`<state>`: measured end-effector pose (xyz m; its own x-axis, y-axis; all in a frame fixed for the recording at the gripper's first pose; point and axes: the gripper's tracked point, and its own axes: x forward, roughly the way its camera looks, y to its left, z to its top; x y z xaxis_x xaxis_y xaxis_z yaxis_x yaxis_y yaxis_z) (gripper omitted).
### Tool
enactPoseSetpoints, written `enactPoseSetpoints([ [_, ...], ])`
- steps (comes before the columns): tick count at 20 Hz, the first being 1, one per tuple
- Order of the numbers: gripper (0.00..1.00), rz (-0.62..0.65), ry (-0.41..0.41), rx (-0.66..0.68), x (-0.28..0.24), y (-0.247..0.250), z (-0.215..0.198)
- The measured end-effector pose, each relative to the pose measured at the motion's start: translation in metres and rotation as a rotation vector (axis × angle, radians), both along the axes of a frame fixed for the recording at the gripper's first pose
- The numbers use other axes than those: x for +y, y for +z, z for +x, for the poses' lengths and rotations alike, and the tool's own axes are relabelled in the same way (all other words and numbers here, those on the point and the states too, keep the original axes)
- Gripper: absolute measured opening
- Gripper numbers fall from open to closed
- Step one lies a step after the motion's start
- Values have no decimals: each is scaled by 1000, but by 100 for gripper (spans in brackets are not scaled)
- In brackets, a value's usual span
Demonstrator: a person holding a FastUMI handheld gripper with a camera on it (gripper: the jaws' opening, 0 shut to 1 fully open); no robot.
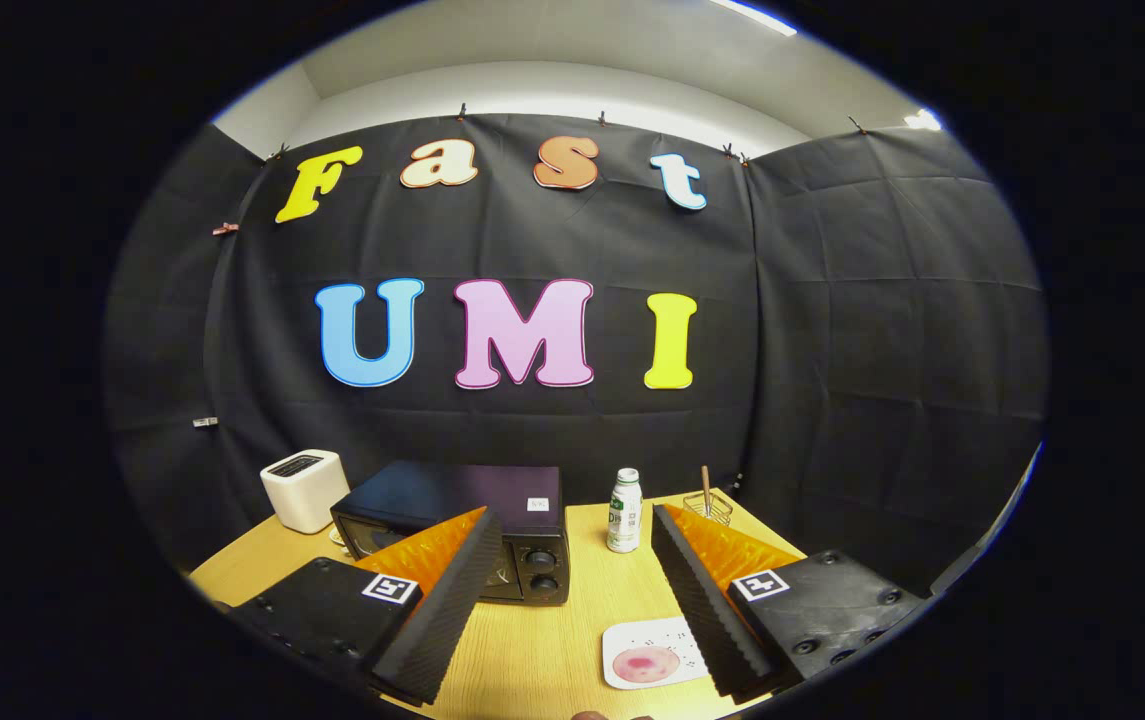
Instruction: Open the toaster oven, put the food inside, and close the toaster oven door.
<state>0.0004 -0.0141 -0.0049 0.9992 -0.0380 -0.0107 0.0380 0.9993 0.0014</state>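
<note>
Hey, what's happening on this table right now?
A person is holding a two-finger gripper above a wooden table, fingers spread open and gripping nothing. Ahead sits a black toaster oven with its door shut, partly behind the left finger. The food, a pink round piece, lies on a white plate near the right finger. A white toaster, a small bottle and a wire holder stand further back. Nothing has been opened or picked up yet.
</note>
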Motion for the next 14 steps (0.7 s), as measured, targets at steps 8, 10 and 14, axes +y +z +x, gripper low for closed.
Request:
enactPoseSetpoints([
  [8, 98, -6, 38, 19, 23, -9, 12],
  [10, 98, 8, 54, 33, 35, -12, 18],
  [14, 98, -2, 84, 47, 59, -17, 25],
])
